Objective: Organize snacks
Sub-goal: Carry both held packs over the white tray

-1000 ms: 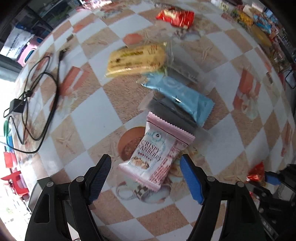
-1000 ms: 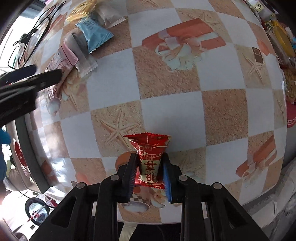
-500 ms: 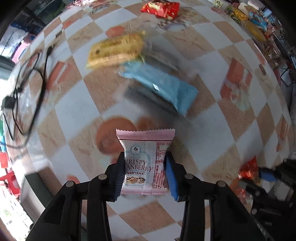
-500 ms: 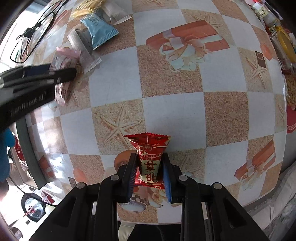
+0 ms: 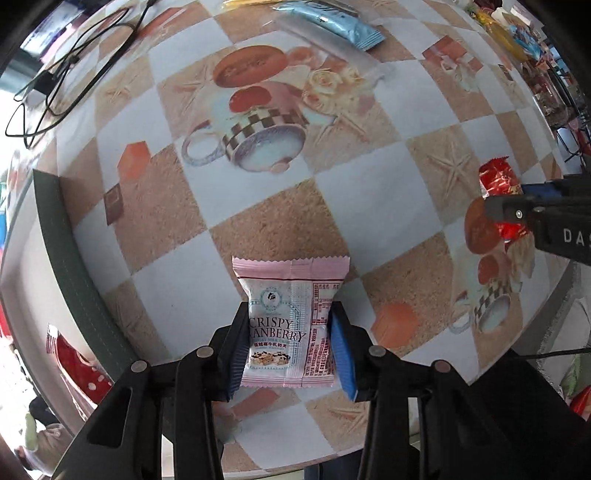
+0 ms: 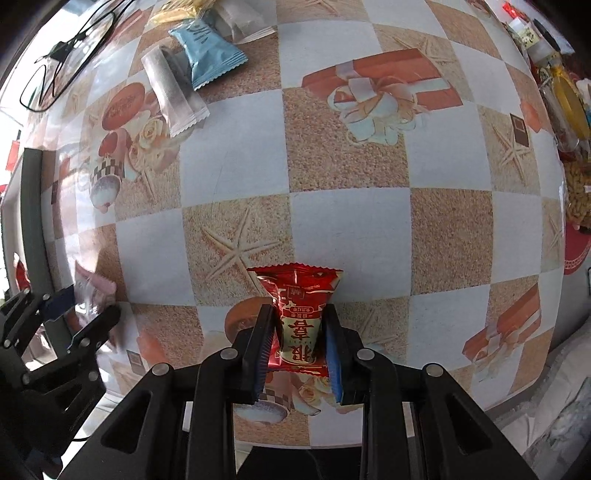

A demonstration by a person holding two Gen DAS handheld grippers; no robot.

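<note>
My left gripper (image 5: 290, 343) is shut on a pink and white cranberry snack packet (image 5: 290, 317), held above the checkered tablecloth near the table's front edge. In the right wrist view that gripper (image 6: 79, 321) shows at the lower left with the blurred pink packet (image 6: 94, 284) in it. My right gripper (image 6: 297, 345) is shut on a small red packet (image 6: 297, 314) with gold lettering. The left wrist view shows it at the right edge, red packet (image 5: 496, 181) in the right gripper (image 5: 517, 210). A blue packet (image 6: 208, 55), a clear grey packet (image 6: 171, 92) and a yellow packet (image 6: 181, 9) lie at the far left.
A black cable with a plug (image 5: 66, 66) loops at the table's far left. Many packaged goods (image 6: 565, 110) crowd the right side. The table's dark rim (image 5: 74, 266) runs down the left, with a red dotted object (image 5: 79, 365) below it.
The left gripper shut on the pink cranberry packet, lifted it off the pile and carried it toward the table's near edge. The right gripper kept still with the red packet.
</note>
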